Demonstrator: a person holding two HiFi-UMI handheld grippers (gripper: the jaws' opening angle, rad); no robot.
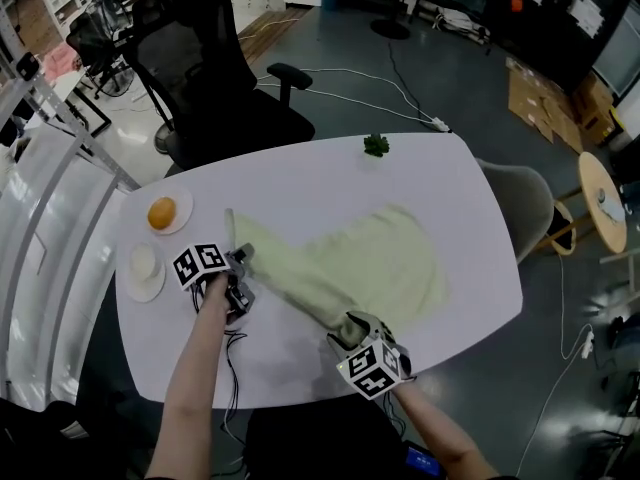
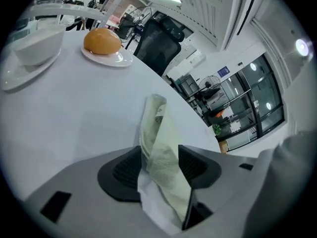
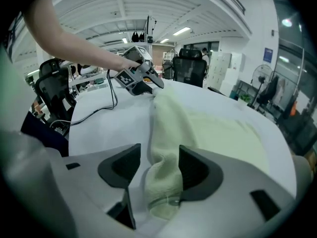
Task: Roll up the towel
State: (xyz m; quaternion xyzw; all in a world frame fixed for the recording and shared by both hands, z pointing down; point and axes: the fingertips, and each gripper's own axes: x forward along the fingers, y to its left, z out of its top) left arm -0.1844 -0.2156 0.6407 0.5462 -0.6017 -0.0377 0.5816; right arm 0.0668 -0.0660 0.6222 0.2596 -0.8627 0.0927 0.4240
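My left tongs [image 2: 159,165] are pinched shut on the towel's [image 1: 385,258] near-left corner. My right tongs [image 3: 159,168] stand apart around the bunched near edge, one pad clear of the cloth. The towel lies spread mid-table [image 1: 300,173], its near edge gathered between the two. The risk I judge: the ungripped right end slips free, so the roll goes skewed and loose

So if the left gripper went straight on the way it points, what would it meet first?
The pale green towel, already between the jaws of the left gripper; past it, probably the white table, though depth is unclear.
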